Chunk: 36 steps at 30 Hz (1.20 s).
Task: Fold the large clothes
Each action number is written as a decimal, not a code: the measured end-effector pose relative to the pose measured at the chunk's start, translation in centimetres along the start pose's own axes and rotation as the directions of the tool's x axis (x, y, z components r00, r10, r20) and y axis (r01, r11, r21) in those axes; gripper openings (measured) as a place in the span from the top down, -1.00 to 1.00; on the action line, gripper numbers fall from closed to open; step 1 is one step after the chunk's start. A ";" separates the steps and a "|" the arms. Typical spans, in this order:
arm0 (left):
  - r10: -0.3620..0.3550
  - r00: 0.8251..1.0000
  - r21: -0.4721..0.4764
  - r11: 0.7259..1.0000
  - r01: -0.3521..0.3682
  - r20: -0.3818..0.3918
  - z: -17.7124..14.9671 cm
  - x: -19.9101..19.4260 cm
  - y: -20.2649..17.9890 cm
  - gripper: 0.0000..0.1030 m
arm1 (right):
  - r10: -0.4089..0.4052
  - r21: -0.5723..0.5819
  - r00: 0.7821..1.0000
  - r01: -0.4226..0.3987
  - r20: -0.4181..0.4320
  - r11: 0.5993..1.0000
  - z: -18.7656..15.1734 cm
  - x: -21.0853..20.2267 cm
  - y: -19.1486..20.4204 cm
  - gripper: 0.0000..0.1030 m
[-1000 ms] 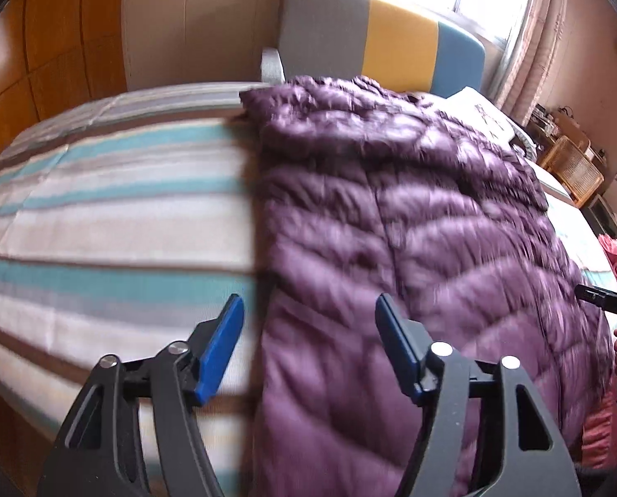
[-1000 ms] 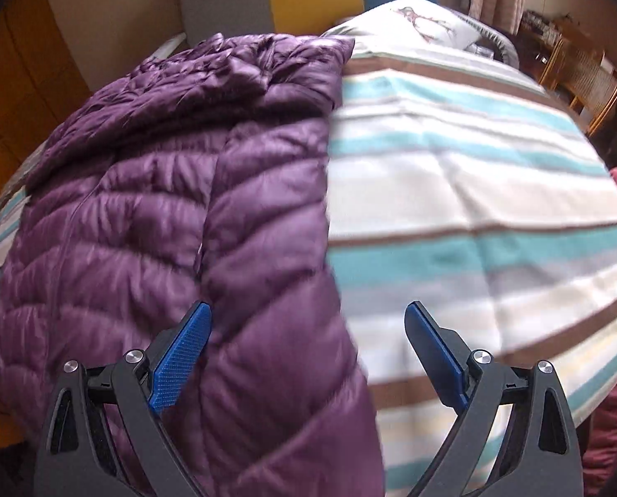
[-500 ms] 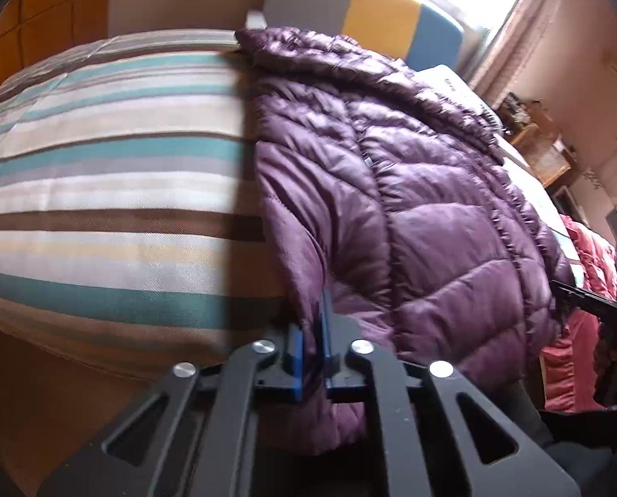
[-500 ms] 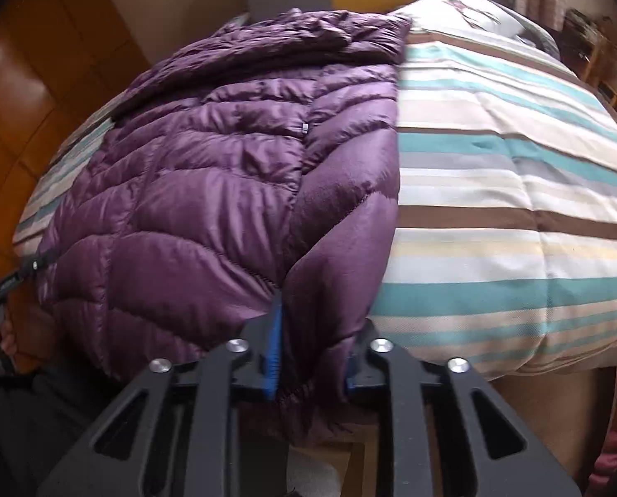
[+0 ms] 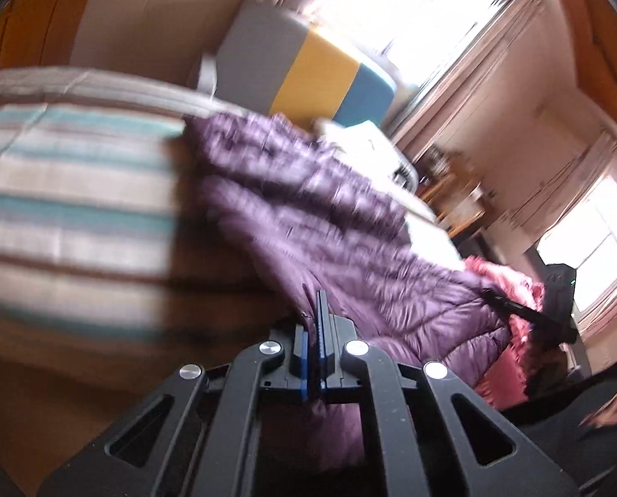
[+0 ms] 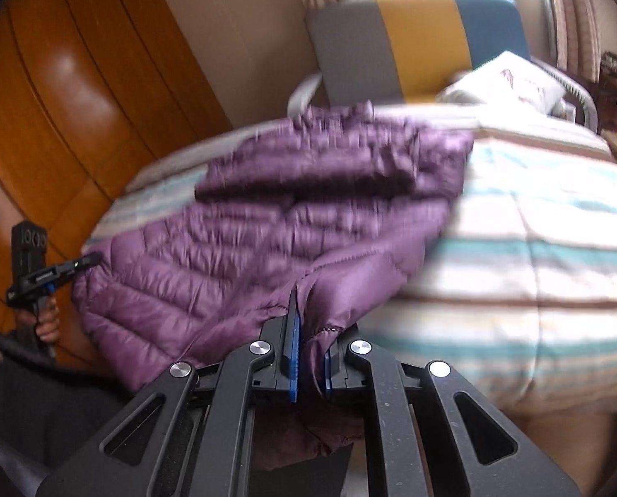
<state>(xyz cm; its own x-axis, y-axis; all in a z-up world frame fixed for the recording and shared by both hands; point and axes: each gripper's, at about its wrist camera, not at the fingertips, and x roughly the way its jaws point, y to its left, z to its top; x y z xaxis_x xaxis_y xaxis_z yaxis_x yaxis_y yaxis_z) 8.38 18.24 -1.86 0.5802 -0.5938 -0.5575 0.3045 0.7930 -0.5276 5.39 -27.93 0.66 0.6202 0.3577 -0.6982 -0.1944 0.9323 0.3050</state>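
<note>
We hold one purple quilted jacket (image 6: 292, 227) by its near hem, one corner in each gripper, with the rest of it spread across the striped bedspread (image 6: 536, 248) toward the headboard (image 6: 416, 37). Our left gripper (image 5: 313, 331) is pinched nearly flat, and the hem's edge sits between its blue pads (image 5: 304, 352), the jacket running up and to the right from there. Our right gripper (image 6: 304, 339) has just been closing, and a thicker fold of the hem is squeezed between its pads, with a loose bit of fabric hanging below the jaws. Both jacket corners are lifted off the bed edge. We count one jacket, two grippers, one white pillow (image 6: 511, 78) by the headboard, and one pink garment (image 5: 511, 327) heaped at the right in the left wrist view. Both views are blurred.
</note>
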 end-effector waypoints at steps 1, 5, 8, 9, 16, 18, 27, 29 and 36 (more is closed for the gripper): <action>-0.003 1.000 0.005 1.000 0.003 0.010 0.9 0.2 0.0 0.95 | -0.003 0.001 1.000 0.003 0.016 1.000 0.7 0.0 -0.3 0.84; -0.008 0.999 0.029 1.000 0.007 0.042 5.0 2.1 0.0 0.95 | -0.035 0.012 0.998 0.034 0.057 0.999 4.0 1.5 -1.0 0.84; 0.015 0.999 0.021 1.000 -0.016 0.050 7.7 4.1 0.9 0.94 | -0.078 0.016 0.995 0.077 0.065 0.997 5.5 2.9 -1.4 0.84; 0.014 0.999 0.013 1.000 -0.015 0.050 8.3 4.7 1.3 0.94 | -0.090 0.023 0.994 0.089 0.069 0.996 6.2 3.6 -1.8 0.84; 0.122 0.991 -0.022 0.992 -0.120 0.056 13.0 11.0 2.9 0.92 | -0.152 0.101 0.986 0.144 0.071 0.984 9.8 8.4 -4.1 0.84; 0.150 0.988 -0.030 0.988 -0.149 0.032 14.1 13.0 3.5 0.86 | -0.163 0.130 0.984 0.153 0.069 0.980 10.4 9.6 -4.6 0.82; 0.175 0.981 -0.171 0.972 -0.159 0.081 17.4 14.8 5.9 -0.63 | -0.112 0.276 0.986 0.075 0.121 0.958 13.0 12.3 -7.4 -0.56; 0.148 0.983 -0.206 0.971 -0.124 0.107 18.1 13.9 6.8 -0.63 | -0.124 0.286 0.979 0.074 0.162 0.955 13.2 12.0 -7.4 -0.62; 0.178 0.984 -0.200 0.964 -0.175 -0.002 14.3 14.8 10.1 -0.52 | -0.112 0.339 0.982 0.054 0.152 0.939 10.0 10.8 -8.6 -0.74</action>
<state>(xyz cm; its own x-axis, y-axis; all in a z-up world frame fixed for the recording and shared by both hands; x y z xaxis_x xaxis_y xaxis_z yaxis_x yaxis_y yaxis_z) 30.85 19.40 -6.24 0.6235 -0.4434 -0.6439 0.0413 0.8412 -0.5392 21.32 -32.60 -2.98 0.7463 0.2389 -0.6212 0.1087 0.8771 0.4679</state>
